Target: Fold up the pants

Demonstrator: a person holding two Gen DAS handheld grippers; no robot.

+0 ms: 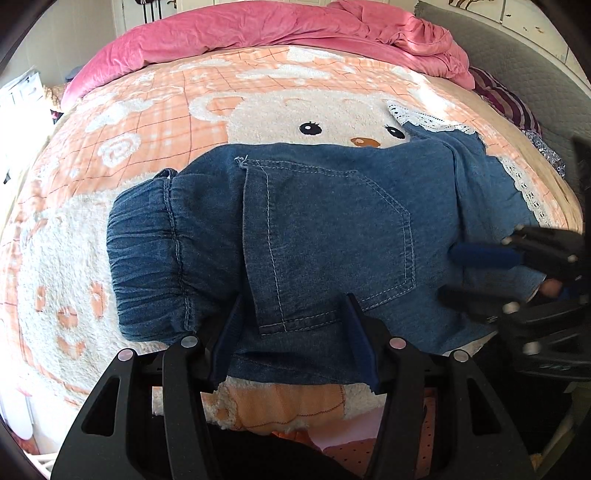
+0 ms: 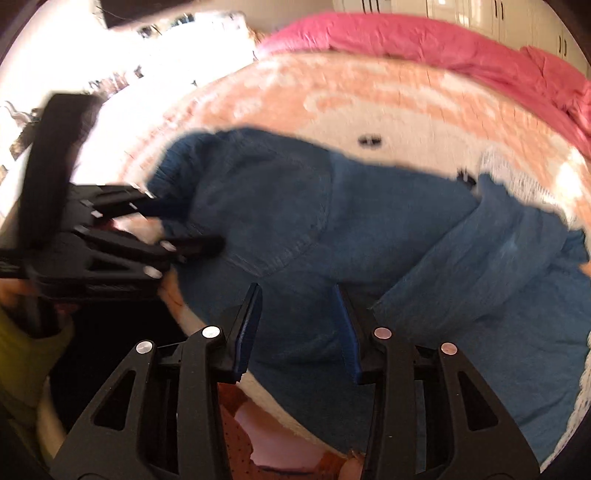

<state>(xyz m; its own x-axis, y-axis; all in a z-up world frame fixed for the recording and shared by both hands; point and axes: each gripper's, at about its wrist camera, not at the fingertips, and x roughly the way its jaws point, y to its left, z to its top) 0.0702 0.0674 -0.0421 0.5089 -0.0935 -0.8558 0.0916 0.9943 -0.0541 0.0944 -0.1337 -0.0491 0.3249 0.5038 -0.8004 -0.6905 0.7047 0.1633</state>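
Observation:
The blue denim pants (image 1: 314, 229) lie on the bed, elastic waistband at the left, back pocket up, white lace hems (image 1: 524, 188) at the right. My left gripper (image 1: 295, 314) is open, its jaws over the near edge of the pants below the pocket. My right gripper shows at the right of the left wrist view (image 1: 454, 275), its fingers over the leg part. In the blurred right wrist view the right gripper (image 2: 299, 295) is open over the pants (image 2: 369, 236), and the left gripper (image 2: 192, 229) is at the left by the waistband.
A peach and white bear-print blanket (image 1: 258, 103) covers the bed. A pink duvet (image 1: 295, 29) is bunched at the far side. A grey padded headboard (image 1: 517, 66) and striped cloth stand at the right. The bed's near edge (image 1: 280, 413) is just below my left gripper.

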